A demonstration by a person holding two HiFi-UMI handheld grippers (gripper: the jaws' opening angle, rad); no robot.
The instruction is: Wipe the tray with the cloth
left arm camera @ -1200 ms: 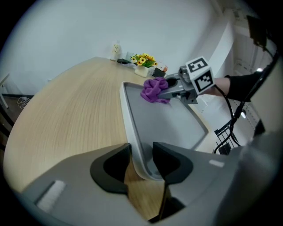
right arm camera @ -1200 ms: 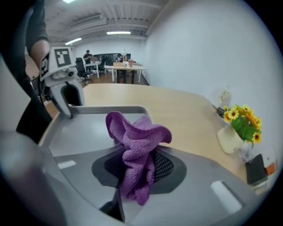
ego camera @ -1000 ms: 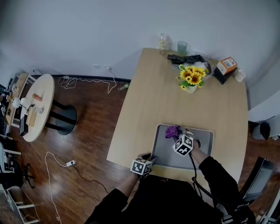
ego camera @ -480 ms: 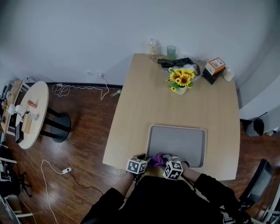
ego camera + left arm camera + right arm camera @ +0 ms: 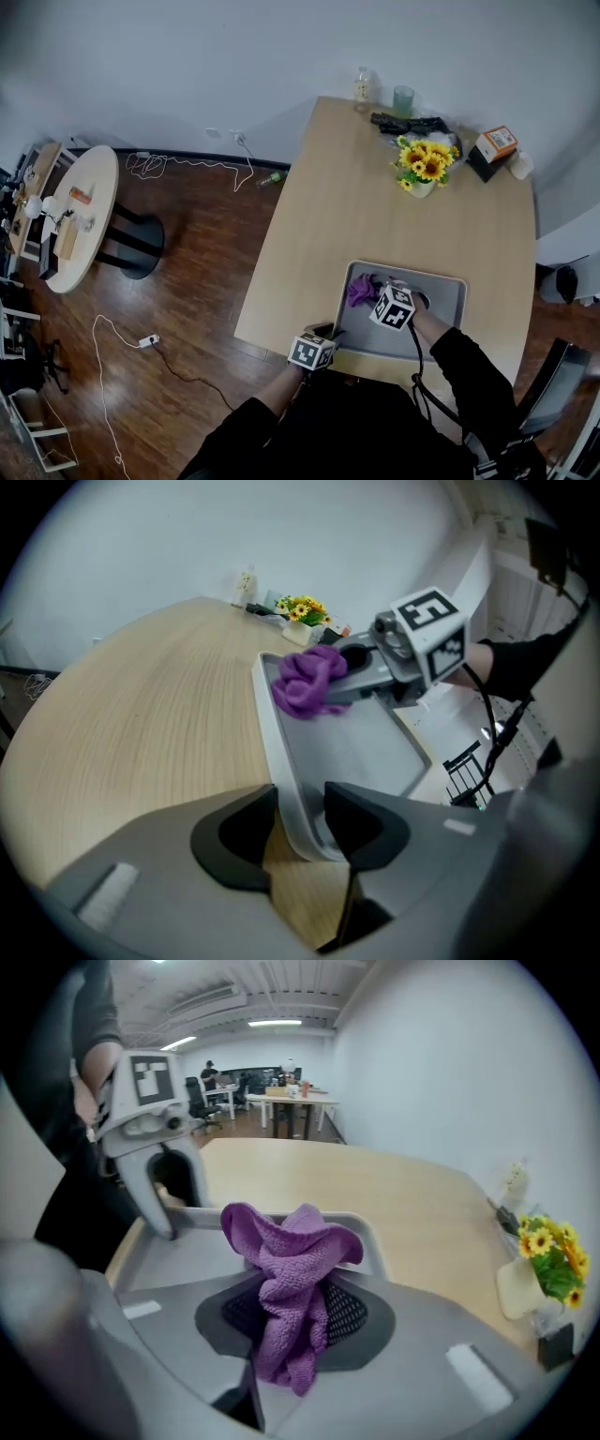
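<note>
Left gripper (image 5: 330, 337) clamps tray's (image 5: 452, 280) 7 o'clock corner as anchor; right gripper (image 5: 291, 1330), jaws just easing wider, pinches cloth (image 5: 292, 1246) for wiping

One tray (image 5: 445, 292), one purple cloth (image 5: 359, 291), and two tongs: the left tongs (image 5: 298, 832) and the right tongs (image 5: 291, 1321). Two tables: one long tabletop (image 5: 375, 216) and one round table (image 5: 103, 187). One pot of sunflowers (image 5: 424, 165), one bottle (image 5: 362, 86), one orange box (image 5: 495, 142), two cups (one green cup (image 5: 403, 99), one white cup (image 5: 520, 166), small and hard to make out).

No writing, label or number can be read anywhere.
</note>
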